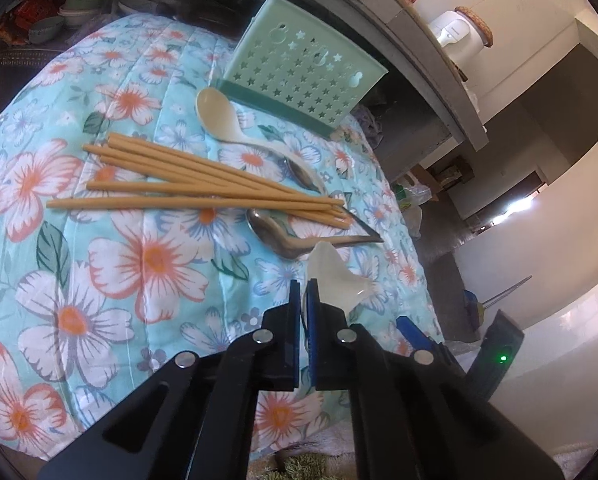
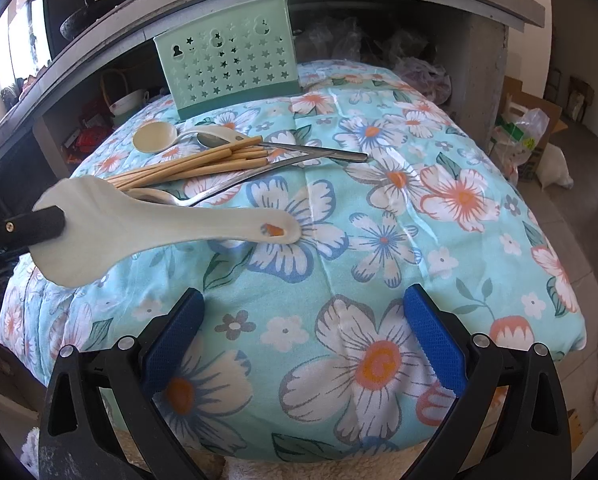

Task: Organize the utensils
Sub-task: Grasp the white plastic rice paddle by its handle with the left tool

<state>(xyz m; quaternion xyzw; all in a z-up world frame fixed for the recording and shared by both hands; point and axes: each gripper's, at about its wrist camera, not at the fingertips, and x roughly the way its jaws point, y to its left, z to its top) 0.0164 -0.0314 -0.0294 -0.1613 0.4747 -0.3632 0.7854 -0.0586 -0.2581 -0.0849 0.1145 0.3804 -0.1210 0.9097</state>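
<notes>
One white rice paddle (image 2: 147, 224) clamped by its blade in your left gripper (image 1: 303, 296), lifted clear in front of the green holder (image 2: 227, 72) | right gripper (image 2: 303, 340) spread wide, empty | step: carry | next, I judge: tip handle down into holder, clearing chopsticks (image 2: 195, 166) lying before it.

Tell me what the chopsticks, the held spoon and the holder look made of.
Chopsticks: likely bamboo or wood, matte tan. Held spoon: glossy cream, ceramic or melamine; cannot tell which. Holder: mint plastic, moulded star cut-outs.
</notes>
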